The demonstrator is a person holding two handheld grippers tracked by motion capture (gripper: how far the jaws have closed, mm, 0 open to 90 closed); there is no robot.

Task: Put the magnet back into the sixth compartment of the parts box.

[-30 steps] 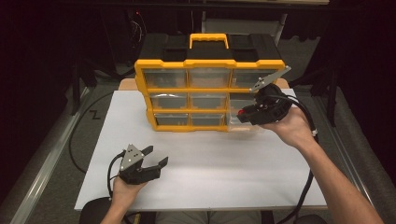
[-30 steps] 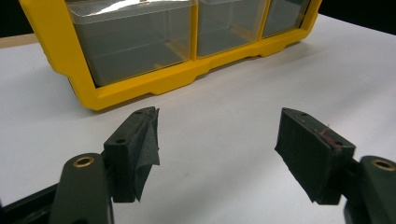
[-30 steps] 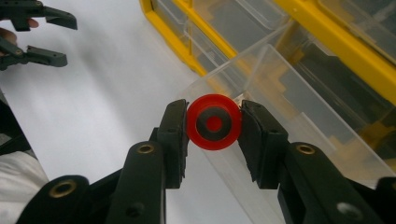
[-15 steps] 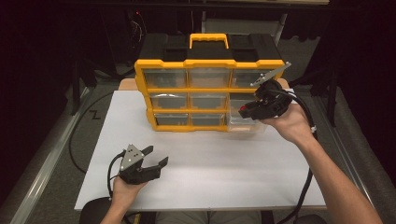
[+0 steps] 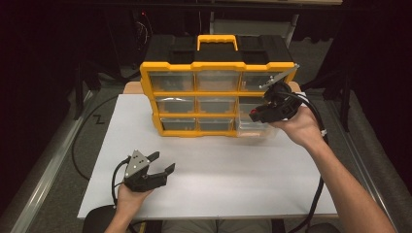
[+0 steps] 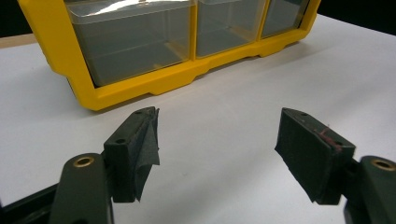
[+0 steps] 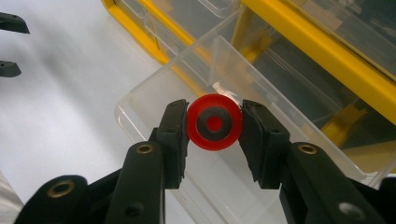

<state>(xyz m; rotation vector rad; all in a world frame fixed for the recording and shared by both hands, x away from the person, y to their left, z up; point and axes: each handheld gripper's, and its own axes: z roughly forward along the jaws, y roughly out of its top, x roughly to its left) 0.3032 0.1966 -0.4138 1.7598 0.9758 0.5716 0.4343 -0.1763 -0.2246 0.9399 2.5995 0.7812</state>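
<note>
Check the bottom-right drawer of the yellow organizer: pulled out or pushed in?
Pulled out. The clear drawer juts past the organizer's yellow frame onto the table, open-topped beneath the right tool and its red disc.

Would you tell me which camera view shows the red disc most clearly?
The right gripper view: the red disc faces the camera between the right gripper pads, above the pulled-out clear drawer. The high view shows a red speck.

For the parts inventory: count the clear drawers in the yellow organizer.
9 in the yellow organizer: three rows of three. Eight sit closed; the bottom-right drawer is pulled out under the right gripper.
</note>
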